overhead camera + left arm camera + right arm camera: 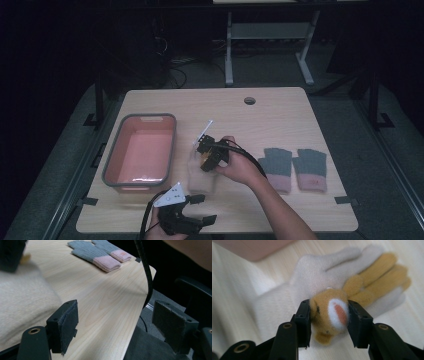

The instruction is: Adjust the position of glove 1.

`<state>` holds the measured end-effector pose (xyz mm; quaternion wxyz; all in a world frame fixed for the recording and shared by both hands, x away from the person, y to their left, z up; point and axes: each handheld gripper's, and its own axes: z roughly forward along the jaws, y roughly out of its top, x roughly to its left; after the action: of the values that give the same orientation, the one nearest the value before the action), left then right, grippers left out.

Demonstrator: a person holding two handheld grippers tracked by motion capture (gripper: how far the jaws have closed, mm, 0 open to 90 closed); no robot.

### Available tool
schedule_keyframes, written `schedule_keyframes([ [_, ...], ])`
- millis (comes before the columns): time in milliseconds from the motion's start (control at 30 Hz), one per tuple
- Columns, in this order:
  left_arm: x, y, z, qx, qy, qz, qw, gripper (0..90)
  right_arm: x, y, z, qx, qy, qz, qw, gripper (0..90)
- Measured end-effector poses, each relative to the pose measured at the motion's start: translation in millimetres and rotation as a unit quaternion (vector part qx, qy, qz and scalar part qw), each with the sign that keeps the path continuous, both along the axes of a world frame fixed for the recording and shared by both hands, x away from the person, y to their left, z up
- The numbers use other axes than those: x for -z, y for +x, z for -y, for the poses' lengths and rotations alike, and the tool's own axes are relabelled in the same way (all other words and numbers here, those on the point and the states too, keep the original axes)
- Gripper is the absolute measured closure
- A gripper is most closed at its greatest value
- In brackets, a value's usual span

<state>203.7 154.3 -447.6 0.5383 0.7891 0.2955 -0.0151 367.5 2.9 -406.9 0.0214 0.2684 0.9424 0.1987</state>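
Two black pads of the right gripper (329,322) are pinching one yellow glove (352,297) over one white glove (312,282); left gripper (115,327) is gaping empty; two grey gloves (295,167) are lying apart; glove edges are blurring.

Bin (140,150) left on table (280,107); glove (200,172) at centre; glove pair (295,167) right.

From my screen, the glove (294,302) under my right tool (329,320) is cream-white with tan-yellow fuzzy fingers and a tan animal face whose muzzle is white around an orange-red patch. The two other gloves (295,168) are grey-blue with pink cuffs. The bin (140,150) is salmon pink inside with a grey rim. The tabletop (280,120) is pale wood grain. Both tools are black.
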Motion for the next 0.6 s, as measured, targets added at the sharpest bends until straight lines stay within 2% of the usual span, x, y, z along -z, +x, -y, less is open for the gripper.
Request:
schedule_keyframes([
  [167, 0.6, 1.0, -0.8, 0.001, -0.001, 0.0, 1.0, 21.4, 10.2, 1.2, 2.4, 0.009, 0.01, -0.002, 0.9999, 54.9],
  [600, 1.0, 0.9, 0.0, 0.0, -0.001, -0.001, 1.0, 21.4, 11.8, -0.8, 6.6, 0.014, 0.021, -0.005, 0.9997, 50.6],
])
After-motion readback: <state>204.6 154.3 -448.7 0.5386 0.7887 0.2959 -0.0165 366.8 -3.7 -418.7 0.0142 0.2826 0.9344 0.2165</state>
